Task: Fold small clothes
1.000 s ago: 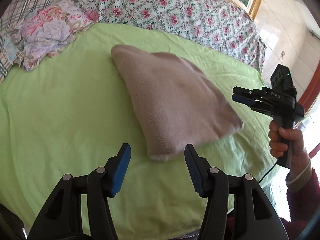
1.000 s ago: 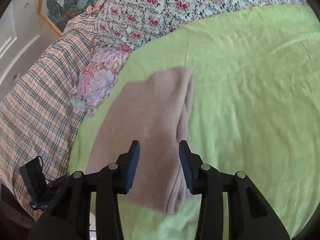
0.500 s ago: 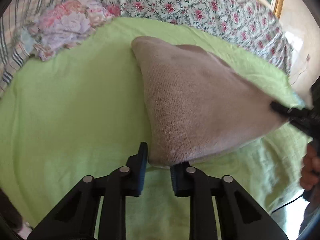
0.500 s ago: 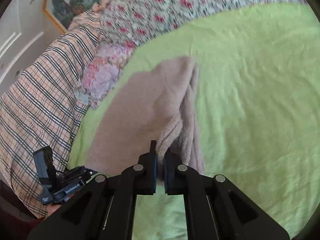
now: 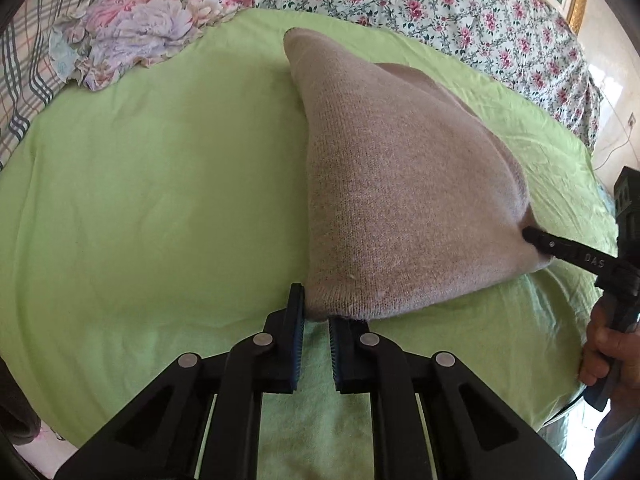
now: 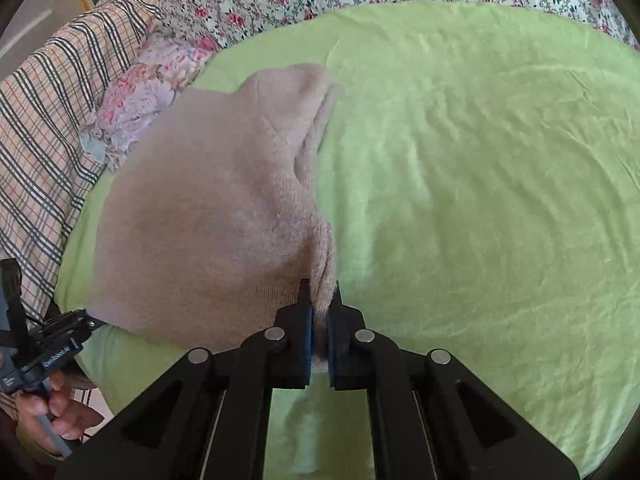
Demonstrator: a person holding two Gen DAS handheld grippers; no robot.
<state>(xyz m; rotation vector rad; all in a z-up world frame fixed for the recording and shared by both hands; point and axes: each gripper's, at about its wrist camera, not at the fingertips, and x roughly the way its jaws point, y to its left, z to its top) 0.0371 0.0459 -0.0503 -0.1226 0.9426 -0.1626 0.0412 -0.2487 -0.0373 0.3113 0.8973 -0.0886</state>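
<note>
**Both near corners of the knit pinched, fold about to be carried over**

A beige knitted garment (image 5: 400, 200) is spread on the green sheet (image 5: 160, 180) of a bed, its far end resting near the flowered quilt (image 5: 440, 8) and its near edge raised off the sheet. The near left corner is clamped between the closed jaws of the left gripper (image 5: 317, 320). The near right corner is pinched in the right gripper (image 6: 319, 312), whose jaws are drawn together on a bunched fold of the knit. Seen from the left wrist, the cloth is stretched between the two grips and lifted into a tent shape.

The step in hand is judged to be the grasp and lift of the near hem, with the fold itself not yet made. The next move is thought to call for both corners to be carried together toward the far end, kept level and at even tension, so that the near edge is laid square on the far edge; a slack corner would likely leave a skewed fold.

No container is seen. A crumpled flowered cloth (image 5: 152, 24) lies at the far left, beside a plaid blanket (image 6: 48, 120).
</note>
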